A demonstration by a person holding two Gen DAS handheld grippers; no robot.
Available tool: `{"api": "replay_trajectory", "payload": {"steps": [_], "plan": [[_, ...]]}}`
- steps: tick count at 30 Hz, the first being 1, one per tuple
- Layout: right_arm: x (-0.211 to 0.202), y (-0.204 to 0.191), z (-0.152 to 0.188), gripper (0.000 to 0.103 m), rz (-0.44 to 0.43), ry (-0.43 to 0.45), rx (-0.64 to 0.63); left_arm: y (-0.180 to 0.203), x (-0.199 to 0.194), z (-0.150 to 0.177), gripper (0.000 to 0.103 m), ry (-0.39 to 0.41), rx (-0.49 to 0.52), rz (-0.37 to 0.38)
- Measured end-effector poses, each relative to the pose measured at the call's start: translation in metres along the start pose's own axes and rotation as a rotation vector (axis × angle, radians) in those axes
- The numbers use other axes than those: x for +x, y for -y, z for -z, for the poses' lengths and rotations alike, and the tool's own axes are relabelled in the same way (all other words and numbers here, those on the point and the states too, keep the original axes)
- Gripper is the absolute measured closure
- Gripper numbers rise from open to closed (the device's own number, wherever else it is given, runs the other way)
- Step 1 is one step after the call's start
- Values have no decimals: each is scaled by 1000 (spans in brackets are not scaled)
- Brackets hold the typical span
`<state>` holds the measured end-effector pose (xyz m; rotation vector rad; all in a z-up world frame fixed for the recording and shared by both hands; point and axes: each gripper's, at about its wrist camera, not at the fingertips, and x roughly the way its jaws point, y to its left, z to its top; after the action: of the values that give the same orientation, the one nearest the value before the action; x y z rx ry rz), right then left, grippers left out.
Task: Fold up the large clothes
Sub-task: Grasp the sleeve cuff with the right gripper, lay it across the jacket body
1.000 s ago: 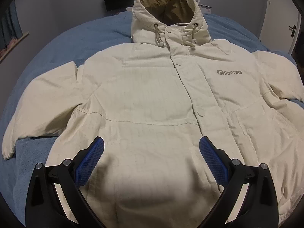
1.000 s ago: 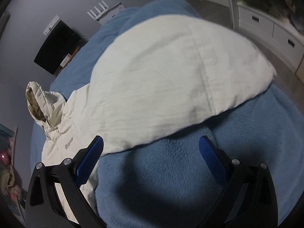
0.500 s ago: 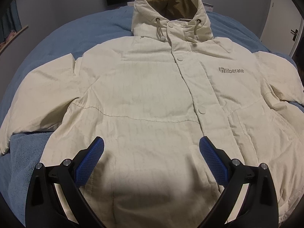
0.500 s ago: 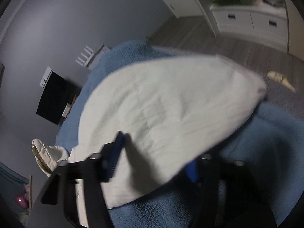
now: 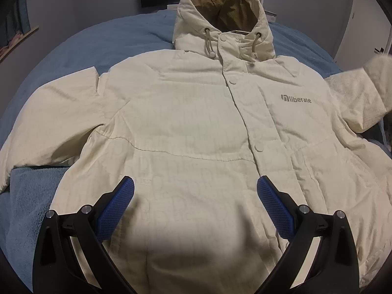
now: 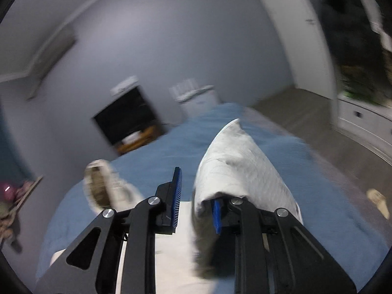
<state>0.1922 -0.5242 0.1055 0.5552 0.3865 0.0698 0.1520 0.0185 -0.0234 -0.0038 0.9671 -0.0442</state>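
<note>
A cream hooded jacket [image 5: 196,122] lies face up on a blue blanket [image 5: 31,196], hood [image 5: 223,12] at the far end. My left gripper [image 5: 194,196] is open and empty above the jacket's lower front. My right gripper [image 6: 196,203] has closed on the jacket's right sleeve [image 6: 240,161] and holds it lifted off the bed; the sleeve drapes over the right finger. In the left wrist view that sleeve [image 5: 367,93] rises at the right edge, blurred. The hood also shows in the right wrist view [image 6: 103,186].
The blue blanket [image 6: 171,147] covers the bed. A dark screen [image 6: 127,115] and a white unit [image 6: 198,98] stand against the far wall. White drawers [image 6: 367,125] and wooden floor [image 6: 306,112] lie to the right of the bed.
My right gripper closed on the right sleeve and lifted it up off the bed, tilting upward. My left gripper moved slightly and stayed open.
</note>
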Motion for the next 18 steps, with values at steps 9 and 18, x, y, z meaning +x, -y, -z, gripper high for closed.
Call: {"api": "replay_trajectory", "payload": {"steps": [9,18], "plan": [[33,-128,62,84,-278,-192,-55,-10,-3,1,6,15,-45,26],[108,-159,190,83,-356,-533,-94,-12,-1,3,6,10,-43,30]]}}
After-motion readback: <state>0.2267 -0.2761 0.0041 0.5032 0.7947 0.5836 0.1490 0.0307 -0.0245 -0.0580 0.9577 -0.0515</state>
